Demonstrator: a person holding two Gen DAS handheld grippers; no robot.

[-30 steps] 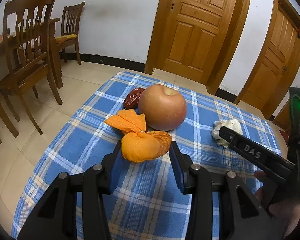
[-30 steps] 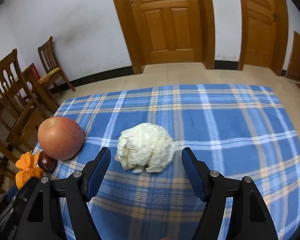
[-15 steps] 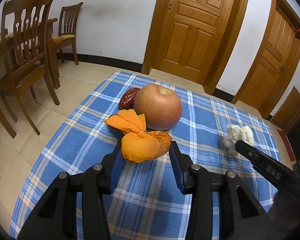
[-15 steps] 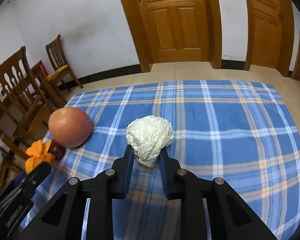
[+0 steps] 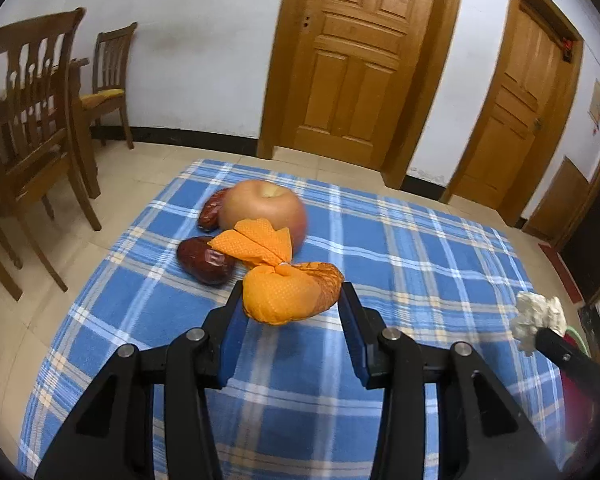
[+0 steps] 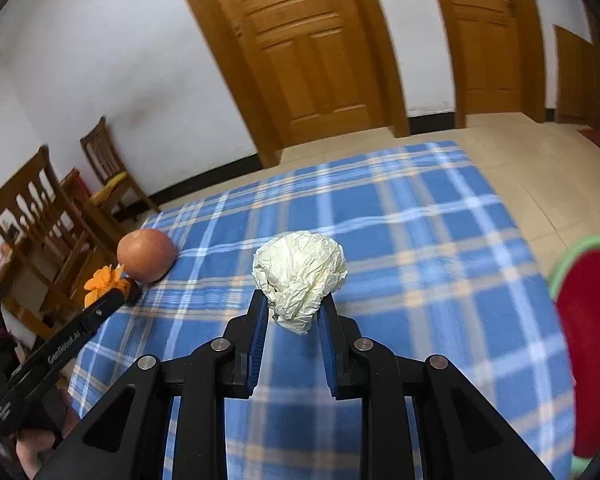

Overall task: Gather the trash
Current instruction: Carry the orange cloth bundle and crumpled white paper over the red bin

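My left gripper (image 5: 292, 302) is shut on an orange peel (image 5: 288, 292), held just above the blue plaid tablecloth (image 5: 420, 256). Part of the peel fans out toward an apple (image 5: 260, 204). Two red dates (image 5: 204, 258) lie beside the apple on its left. My right gripper (image 6: 294, 314) is shut on a crumpled white paper ball (image 6: 300, 272), lifted off the cloth (image 6: 420, 236). That paper ball (image 5: 538, 316) also shows at the right edge of the left wrist view. The apple (image 6: 146, 244) and the peel (image 6: 102, 284) appear far left in the right wrist view.
A red container with a green rim (image 6: 592, 340) stands off the table's right edge. Wooden chairs (image 5: 28, 128) stand to the left on the tiled floor. Two wooden doors (image 5: 352, 60) fill the wall behind the table.
The right gripper shut on the paper ball, lifted it and carried it toward the table's right side. The left gripper rose with the peel, uncovering a second date.
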